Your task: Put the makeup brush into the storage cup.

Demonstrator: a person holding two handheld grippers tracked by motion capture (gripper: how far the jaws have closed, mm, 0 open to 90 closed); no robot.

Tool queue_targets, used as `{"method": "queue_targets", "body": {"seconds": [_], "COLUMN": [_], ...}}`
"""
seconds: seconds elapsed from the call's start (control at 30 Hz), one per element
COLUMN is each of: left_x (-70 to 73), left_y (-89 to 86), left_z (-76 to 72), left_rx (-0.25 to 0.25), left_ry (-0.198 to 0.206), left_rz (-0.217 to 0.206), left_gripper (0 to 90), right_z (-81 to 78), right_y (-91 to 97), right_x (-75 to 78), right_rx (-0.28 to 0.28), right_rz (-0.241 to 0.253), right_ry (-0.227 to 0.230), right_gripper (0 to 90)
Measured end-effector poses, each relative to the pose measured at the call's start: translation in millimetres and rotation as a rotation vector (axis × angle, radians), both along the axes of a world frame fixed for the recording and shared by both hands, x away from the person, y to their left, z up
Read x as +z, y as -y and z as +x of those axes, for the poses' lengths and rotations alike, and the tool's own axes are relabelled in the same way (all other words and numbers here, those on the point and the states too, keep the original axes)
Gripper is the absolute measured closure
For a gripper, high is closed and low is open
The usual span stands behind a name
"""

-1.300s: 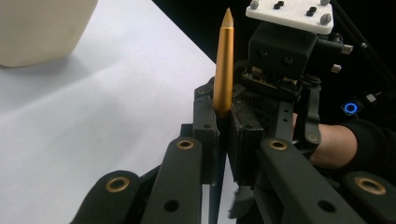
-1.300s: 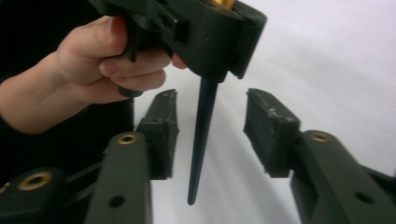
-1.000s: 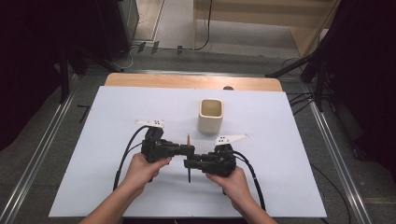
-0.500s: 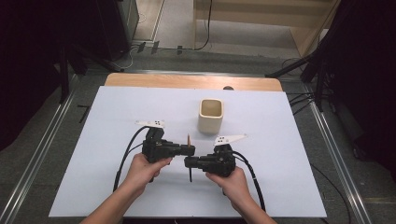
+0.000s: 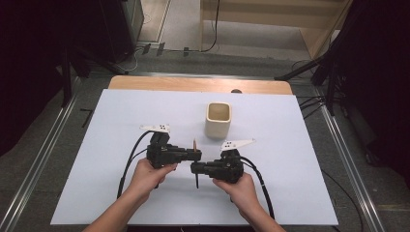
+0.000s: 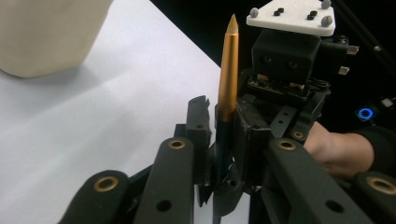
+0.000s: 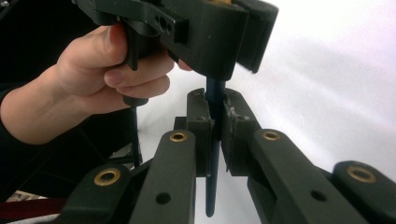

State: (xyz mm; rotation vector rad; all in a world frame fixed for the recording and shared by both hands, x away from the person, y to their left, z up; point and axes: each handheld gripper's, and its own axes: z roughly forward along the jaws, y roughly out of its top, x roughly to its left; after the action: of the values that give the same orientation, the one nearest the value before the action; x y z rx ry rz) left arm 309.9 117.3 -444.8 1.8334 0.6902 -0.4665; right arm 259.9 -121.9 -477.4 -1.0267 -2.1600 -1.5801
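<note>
Both tools, left and right, remain clamped on one pen, unmoved beside the cup: handover pending.

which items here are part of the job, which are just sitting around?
In use:
- pen, gold upper part, dark lower barrel, upright
- left gripper, shut on its upper part
- right gripper, shut on its lower barrel
- cream cup, just beyond them, probably where the pen belongs

Lying about:
- small dark thing at the table's far edge
</note>
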Motion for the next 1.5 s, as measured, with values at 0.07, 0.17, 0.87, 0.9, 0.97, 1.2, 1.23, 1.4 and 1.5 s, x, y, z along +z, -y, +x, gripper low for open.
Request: {"method": "queue_targets", "body": {"seconds": [0.07, 0.17, 0.87, 0.9, 0.97, 1.2, 1.23, 1.4, 1.5], "left_x": [0.9, 1.8, 5.9, 5.6, 5.4, 4.9, 4.9, 4.3, 3.7], "left_y": [-0.8, -2.0, -18.9, -20.0, -22.4, -30.2, -31.1, -34.3, -35.7], "left_z": [-0.2, 0.0, 2.5, 2.4, 2.1, 1.4, 1.7, 1.1, 0.3], "left_rx": [0.008, 0.019, 0.047, 0.047, 0.048, 0.065, 0.068, 0.067, 0.068], "left_ry": [0.021, 0.025, 0.084, 0.092, 0.108, 0.156, 0.158, 0.188, 0.203], "left_rz": [0.009, 0.012, 0.127, 0.136, 0.157, 0.228, 0.234, 0.274, 0.300], "left_gripper": [71.0, 65.6, 38.1, 37.5, 36.2, 34.0, 33.8, 32.5, 32.0], "right_z": [0.0, 0.2, 4.1, 4.2, 4.4, 6.0, 6.1, 6.6, 7.1], "right_y": [-0.2, 0.1, 8.1, 8.4, 9.4, 12.9, 13.3, 14.9, 16.0], "right_x": [0.0, -0.1, -0.3, -0.2, 0.0, 0.3, 0.6, 1.5, 1.8], "right_rx": [0.000, -0.001, -0.044, -0.045, -0.048, -0.064, -0.065, -0.075, -0.083], "right_rz": [-0.003, -0.007, -0.047, -0.047, -0.050, -0.061, -0.064, -0.082, -0.091], "right_ry": [0.001, 0.001, 0.018, 0.016, 0.015, 0.028, 0.029, 0.040, 0.045], "right_gripper": [83.7, 83.7, 83.8, 83.8, 83.7, 83.8, 83.7, 83.8, 83.8]}}
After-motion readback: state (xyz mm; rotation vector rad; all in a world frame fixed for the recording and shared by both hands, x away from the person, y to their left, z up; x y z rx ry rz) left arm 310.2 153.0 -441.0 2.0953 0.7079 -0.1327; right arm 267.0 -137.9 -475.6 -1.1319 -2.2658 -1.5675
